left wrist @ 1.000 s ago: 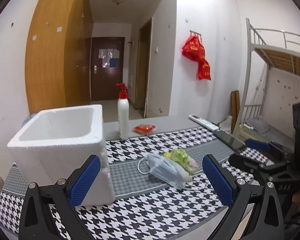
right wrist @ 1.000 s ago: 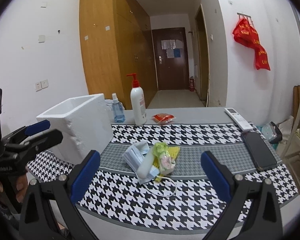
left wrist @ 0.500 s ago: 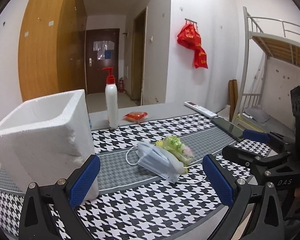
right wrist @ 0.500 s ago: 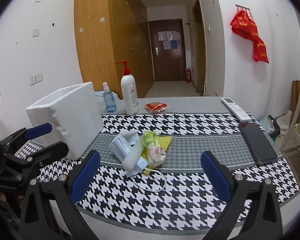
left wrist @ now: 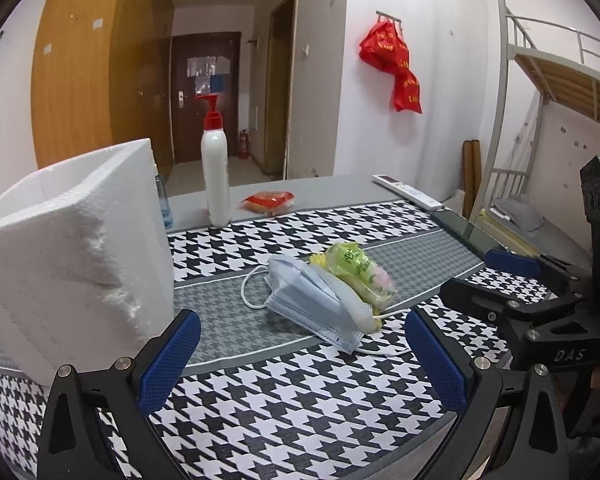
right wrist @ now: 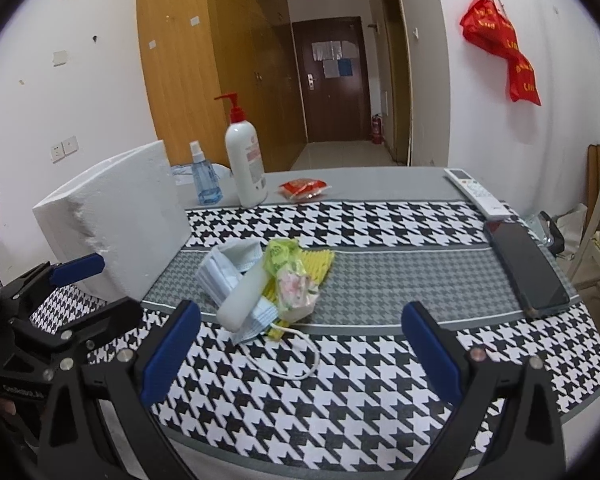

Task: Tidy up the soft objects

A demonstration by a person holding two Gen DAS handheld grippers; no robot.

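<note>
on the bench (right wrist: 380, 360), your pile of soft things, blue face mask (left wrist: 312, 300) and green tissue pack (left wrist: 352, 268), sits beside the foam box (left wrist: 72, 248). left hand-held gripper (left wrist: 300, 360) and right hand-held gripper (right wrist: 296, 344) both gape empty: approach stage. next, close on the mask.

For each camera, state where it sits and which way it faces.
Left wrist: rides the left gripper, low beside the foam box, facing the face mask; the right gripper shows at right.
Right wrist: rides the right gripper, facing the same pile; the left gripper shows at left.
Shared: mask, foam box, pump bottle, both grippers open.
</note>
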